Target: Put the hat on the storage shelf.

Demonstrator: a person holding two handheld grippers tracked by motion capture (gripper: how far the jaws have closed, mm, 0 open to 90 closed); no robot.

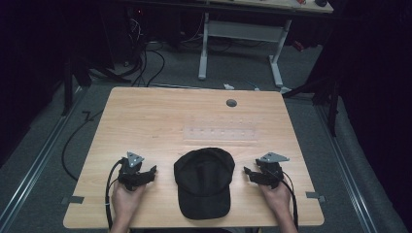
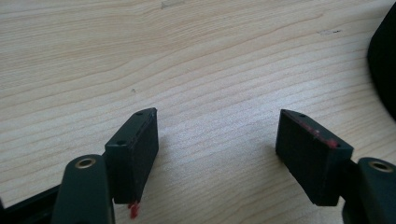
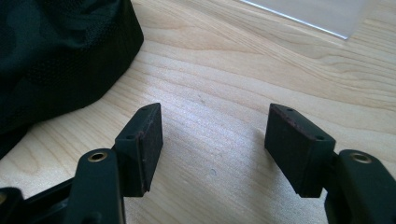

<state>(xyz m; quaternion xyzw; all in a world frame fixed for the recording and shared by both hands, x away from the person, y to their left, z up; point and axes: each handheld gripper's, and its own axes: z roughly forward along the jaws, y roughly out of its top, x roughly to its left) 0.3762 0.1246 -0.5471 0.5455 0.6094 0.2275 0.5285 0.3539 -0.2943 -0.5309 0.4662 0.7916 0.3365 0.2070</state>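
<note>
While both tools, left [image 1: 154,171] and right [image 1: 247,172], gape empty, a clear plate [image 1: 221,133] lies beyond the black cap [image 1: 204,182].

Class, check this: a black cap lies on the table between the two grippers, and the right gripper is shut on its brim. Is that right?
Not quite. The black cap does lie between the grippers, but the right gripper is open, its jaws over bare table beside the cap. The right gripper view shows it.

The cap [image 1: 204,182] at lower centre was matt black mesh cloth; the table [image 1: 145,116] was smooth pale wood; a clear glossy plastic sheet [image 1: 221,133] lay mid-frame.
</note>
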